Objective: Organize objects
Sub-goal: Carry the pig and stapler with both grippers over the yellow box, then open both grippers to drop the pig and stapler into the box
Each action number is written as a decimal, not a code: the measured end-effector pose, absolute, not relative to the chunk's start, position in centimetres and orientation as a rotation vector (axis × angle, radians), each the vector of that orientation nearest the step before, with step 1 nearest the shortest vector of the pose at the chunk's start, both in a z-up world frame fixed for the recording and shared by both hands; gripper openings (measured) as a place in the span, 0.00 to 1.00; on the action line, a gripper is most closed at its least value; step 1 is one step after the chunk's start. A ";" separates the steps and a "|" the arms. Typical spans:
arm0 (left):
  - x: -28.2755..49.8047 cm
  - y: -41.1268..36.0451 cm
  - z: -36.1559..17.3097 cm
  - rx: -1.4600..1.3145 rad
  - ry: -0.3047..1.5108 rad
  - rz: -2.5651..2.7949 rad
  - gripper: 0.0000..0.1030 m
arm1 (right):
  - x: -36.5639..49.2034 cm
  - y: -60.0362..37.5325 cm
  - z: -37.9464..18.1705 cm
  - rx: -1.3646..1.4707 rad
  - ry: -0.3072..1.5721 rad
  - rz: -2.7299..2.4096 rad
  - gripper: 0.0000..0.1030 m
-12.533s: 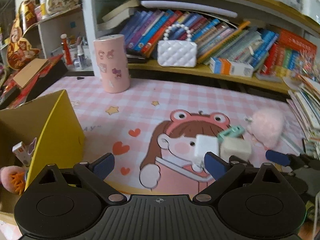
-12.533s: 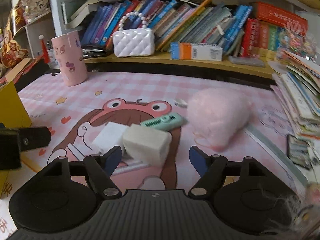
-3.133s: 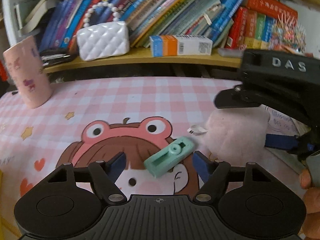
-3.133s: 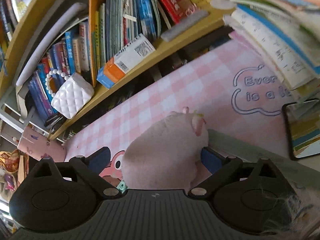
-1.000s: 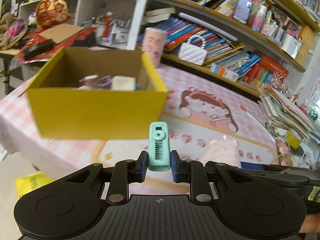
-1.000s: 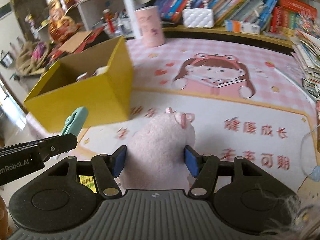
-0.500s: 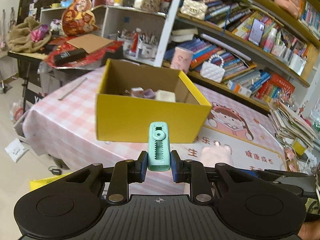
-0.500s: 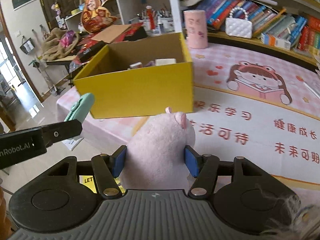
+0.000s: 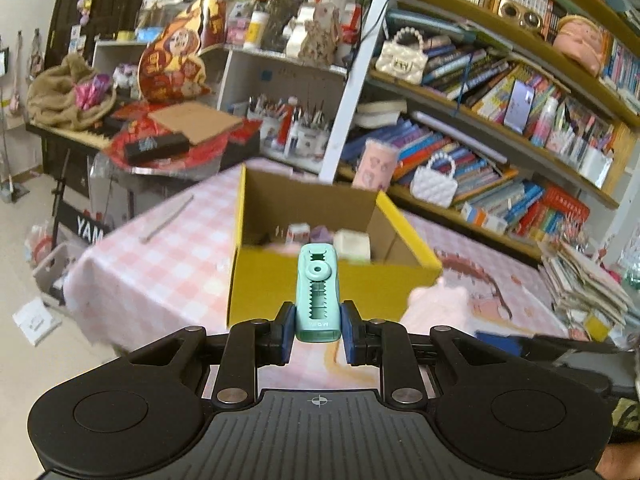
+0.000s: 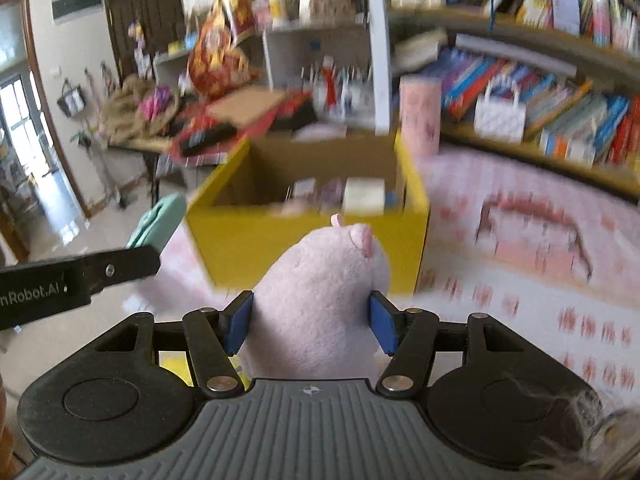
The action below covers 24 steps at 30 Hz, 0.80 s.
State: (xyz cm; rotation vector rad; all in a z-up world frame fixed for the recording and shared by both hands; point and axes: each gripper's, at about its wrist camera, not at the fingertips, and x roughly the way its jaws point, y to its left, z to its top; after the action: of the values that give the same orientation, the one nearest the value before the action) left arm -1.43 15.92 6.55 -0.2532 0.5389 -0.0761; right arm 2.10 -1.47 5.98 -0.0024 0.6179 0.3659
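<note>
Open yellow cardboard box [image 9: 332, 280] sits ahead on the pink checked tablecloth [image 9: 160, 264] — left gripper [image 9: 318, 330] clamped on mint-green plastic correction-tape dispenser [image 9: 319, 292], right gripper [image 10: 311, 326] squeezing pink plush toy [image 10: 320, 300] — best clear the near wall before releasing.

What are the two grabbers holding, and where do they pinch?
Left gripper: mint-green eraser, pinched at its near end. Right gripper: pink plush toy, squeezed around its sides.
</note>
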 end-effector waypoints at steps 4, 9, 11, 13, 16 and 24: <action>2.0 16.0 8.5 -0.247 0.462 -0.052 0.22 | 5.8 -1.4 8.1 -0.021 0.516 0.334 0.57; 7.2 15.3 8.5 -0.206 0.450 -0.014 0.22 | 11.7 -1.0 9.1 -0.076 0.435 0.316 0.57; 9.2 14.8 7.8 -0.179 0.473 0.004 0.22 | 13.8 -0.5 8.4 -0.130 0.446 0.331 0.57; 10.8 14.2 7.0 -0.153 0.498 0.021 0.22 | 15.7 -0.1 7.3 -0.186 0.475 0.367 0.57; 12.3 13.7 5.6 -0.127 0.544 0.045 0.22 | 17.7 0.4 5.5 -0.245 0.524 0.424 0.57; 15.2 12.9 3.1 -0.093 0.648 0.104 0.22 | 20.6 1.3 2.3 -0.371 0.621 0.555 0.57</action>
State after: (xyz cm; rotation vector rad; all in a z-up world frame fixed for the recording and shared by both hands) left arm 15.25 12.94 3.09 -0.0933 0.6476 0.1042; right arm 20.63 1.29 2.26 -0.3712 0.6211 0.5548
